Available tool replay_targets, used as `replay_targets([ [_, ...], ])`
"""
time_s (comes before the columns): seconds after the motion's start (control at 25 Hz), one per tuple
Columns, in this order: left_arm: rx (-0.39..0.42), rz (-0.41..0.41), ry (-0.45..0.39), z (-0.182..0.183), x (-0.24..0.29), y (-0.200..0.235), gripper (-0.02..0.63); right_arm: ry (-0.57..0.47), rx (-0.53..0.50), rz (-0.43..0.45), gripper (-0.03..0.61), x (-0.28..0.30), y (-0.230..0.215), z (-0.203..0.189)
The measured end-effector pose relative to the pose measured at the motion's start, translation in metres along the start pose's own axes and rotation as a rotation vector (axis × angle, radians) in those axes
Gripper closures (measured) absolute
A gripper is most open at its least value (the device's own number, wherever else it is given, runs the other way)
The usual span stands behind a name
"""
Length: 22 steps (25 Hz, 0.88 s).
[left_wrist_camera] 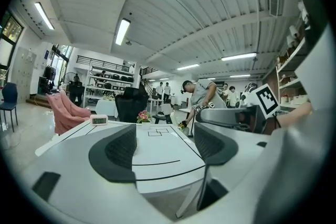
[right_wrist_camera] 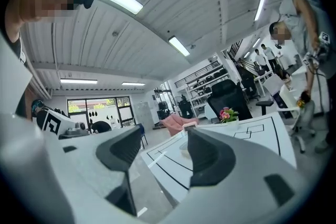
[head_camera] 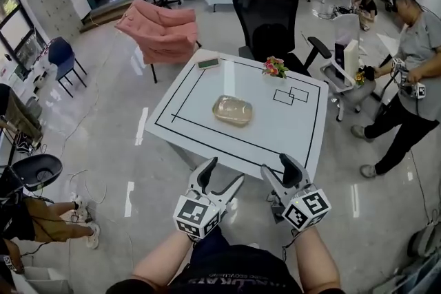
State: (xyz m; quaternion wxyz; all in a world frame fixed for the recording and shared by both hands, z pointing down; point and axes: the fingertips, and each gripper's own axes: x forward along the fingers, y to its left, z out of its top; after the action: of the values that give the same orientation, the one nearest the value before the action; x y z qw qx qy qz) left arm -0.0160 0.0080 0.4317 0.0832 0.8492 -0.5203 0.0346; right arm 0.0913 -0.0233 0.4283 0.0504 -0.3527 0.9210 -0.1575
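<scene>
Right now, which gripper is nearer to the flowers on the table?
Right. The right gripper hovers short of the table, in line with the flowers; the left gripper hovers beside it, farther left.

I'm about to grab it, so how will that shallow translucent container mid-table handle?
The translucent container looks thin-walled and glossy, so it is probably light and may flex or slip under a squeeze. It sits low and wide on the white table, so tipping seems unlikely; a push would likely slide it.
</scene>
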Motion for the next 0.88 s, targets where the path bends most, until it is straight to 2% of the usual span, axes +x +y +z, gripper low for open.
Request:
replay_targets([
  [0.48, -0.036, -0.123, 0.053, 0.011, 0.062, 0.099, 0.279, 0.039, 0.005, -0.137, 0.313, 0.109, -0.037, 0.002],
  [0.88, -0.054, -0.231, 0.063, 0.015, 0.094, 0.16, 0.279, 0.056, 0.026, -0.269, 0.313, 0.167, -0.058, -0.006],
])
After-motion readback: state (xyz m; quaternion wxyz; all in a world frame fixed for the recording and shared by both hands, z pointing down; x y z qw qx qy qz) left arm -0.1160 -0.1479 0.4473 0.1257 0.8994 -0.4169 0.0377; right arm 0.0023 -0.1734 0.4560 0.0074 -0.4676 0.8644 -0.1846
